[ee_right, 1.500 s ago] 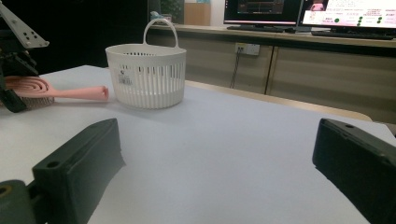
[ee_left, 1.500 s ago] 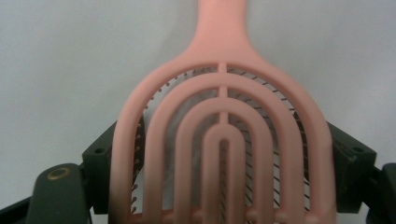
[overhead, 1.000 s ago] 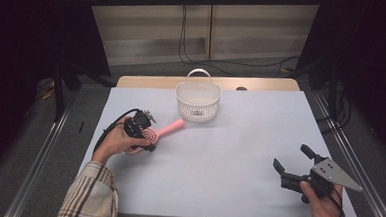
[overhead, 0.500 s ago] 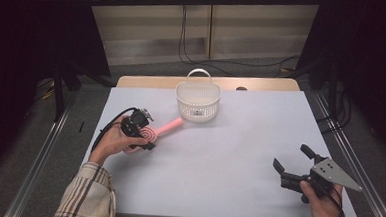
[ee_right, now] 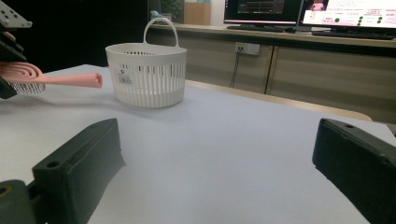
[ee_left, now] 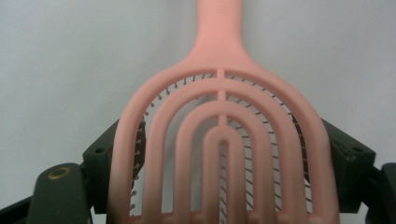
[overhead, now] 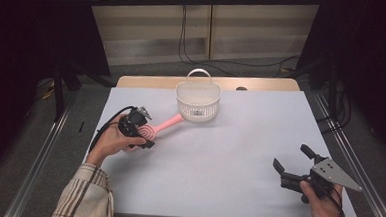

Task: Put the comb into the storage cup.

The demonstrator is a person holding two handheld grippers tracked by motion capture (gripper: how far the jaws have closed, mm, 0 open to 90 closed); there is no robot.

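Left gripper [overhead: 140, 132] clamped on pink hairbrush [overhead: 159, 128], handle aimed at two o'clock toward white basket [overhead: 198, 102]; right gripper [overhead: 293, 163] gaping, empty.

White plastic basket [overhead: 198, 102] w/ slotted walls & upright loop handle stands at far-centre of table; barcode label on its side facing right gripper view [ee_right: 145, 73]. Table [overhead: 228, 155] has pale grey-white top, wooden edge at far side. Behind it: beige wall panels, black cables hanging down, wall outlet [ee_right: 247, 48]. Monitors [ee_right: 348, 14] lit on a counter in the background. Metal rails run along both table sides.
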